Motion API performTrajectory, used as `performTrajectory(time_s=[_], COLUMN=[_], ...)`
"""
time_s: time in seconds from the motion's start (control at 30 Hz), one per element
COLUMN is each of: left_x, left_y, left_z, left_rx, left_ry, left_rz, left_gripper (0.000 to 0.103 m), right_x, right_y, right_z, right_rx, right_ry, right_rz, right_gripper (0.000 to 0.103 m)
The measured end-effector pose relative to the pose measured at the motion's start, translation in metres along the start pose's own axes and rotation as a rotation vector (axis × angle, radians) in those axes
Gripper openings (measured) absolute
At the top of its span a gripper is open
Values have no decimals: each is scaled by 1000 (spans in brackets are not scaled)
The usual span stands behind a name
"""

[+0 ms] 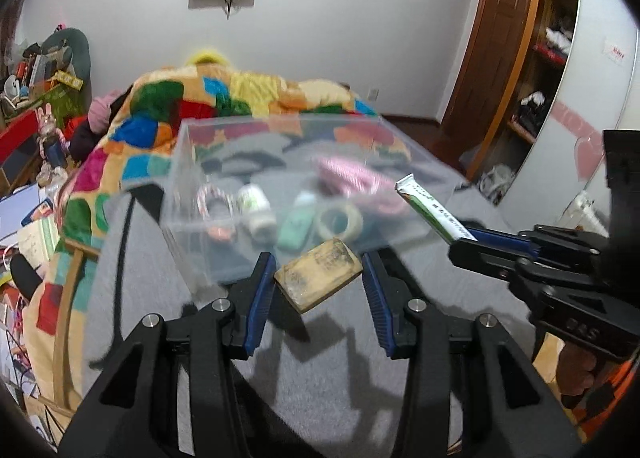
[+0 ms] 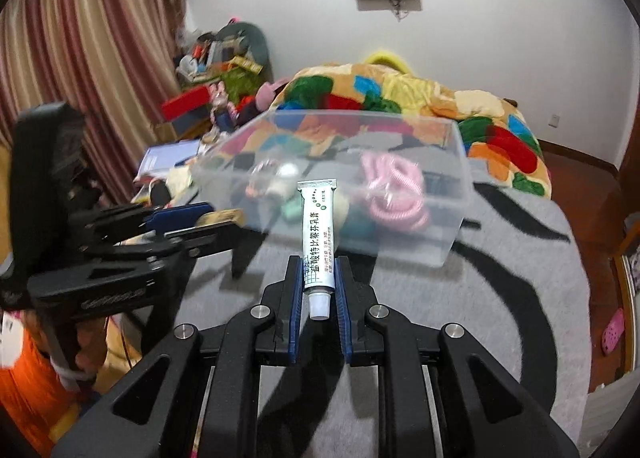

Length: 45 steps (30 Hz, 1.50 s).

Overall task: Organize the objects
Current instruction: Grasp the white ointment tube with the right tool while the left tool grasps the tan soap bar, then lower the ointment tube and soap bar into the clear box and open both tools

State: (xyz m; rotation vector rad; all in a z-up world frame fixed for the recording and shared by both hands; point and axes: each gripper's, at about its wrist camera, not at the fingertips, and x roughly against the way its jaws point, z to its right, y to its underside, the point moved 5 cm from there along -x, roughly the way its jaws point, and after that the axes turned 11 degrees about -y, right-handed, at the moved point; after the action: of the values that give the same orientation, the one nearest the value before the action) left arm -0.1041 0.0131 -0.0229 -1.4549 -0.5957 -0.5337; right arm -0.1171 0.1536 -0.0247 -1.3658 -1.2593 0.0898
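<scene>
A clear plastic bin (image 1: 208, 250) (image 2: 452, 242) stands on the grey bed cover, holding a pink coiled cord (image 1: 356, 182) (image 2: 396, 194), a white bottle (image 1: 256, 210), a green bottle (image 1: 296, 226) and a tape roll (image 1: 340, 222). My left gripper (image 1: 319, 272) is shut on a worn tan block (image 1: 318, 276), held just short of the bin's near wall; it also shows in the right wrist view (image 2: 222, 218). My right gripper (image 2: 318, 272) is shut on a white ointment tube (image 2: 317, 234), cap toward me; the tube (image 1: 432, 210) reaches over the bin's right edge.
A colourful patchwork quilt (image 1: 224, 98) lies bunched behind the bin. A cluttered desk (image 1: 36, 98) and curtains (image 2: 80, 58) stand to the left. A wooden door and open wardrobe (image 1: 532, 78) are at the right. The grey bed cover (image 2: 500, 298) spreads around the bin.
</scene>
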Motion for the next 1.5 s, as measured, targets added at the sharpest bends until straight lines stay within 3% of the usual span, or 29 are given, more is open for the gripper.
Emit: performTrajectory(time_s=[0.33,0.5,0.73,1.03,1.17,1.37,1.43,1.5], left_x=[-3,-28,-64,-72,-62,-30,-19,-10], left_y=[-48,-57,-54,-50,-51,-50,-47,-43], left_z=[-15,-24,-37,-38,-35,-24,-21,-19], left_rx=[32,55,95,106,84,37,26,22], left_ry=[-10,-21,-18,9,0,-22,-34,-41], left_rz=[79,36,-50,-59,-34,45,79,108], left_gripper=[44,44,44,45,46,48,54,63], right_x=[-12,-39,-86,-100,-88,-55,-41,-28], right_y=[-55,-71,-69,-62,-64,-62,-58,-53], right_z=[15,28,38,33,28,15,10,6], right_rx=[-39,-84,-102,-41,-20,24,44,57], right_ry=[39,37,11,59,62,62,68,77], right_rz=[67,51,-52,-106,-84,-23,10,47], right_gripper=[14,14,14,15,23,28,37,55])
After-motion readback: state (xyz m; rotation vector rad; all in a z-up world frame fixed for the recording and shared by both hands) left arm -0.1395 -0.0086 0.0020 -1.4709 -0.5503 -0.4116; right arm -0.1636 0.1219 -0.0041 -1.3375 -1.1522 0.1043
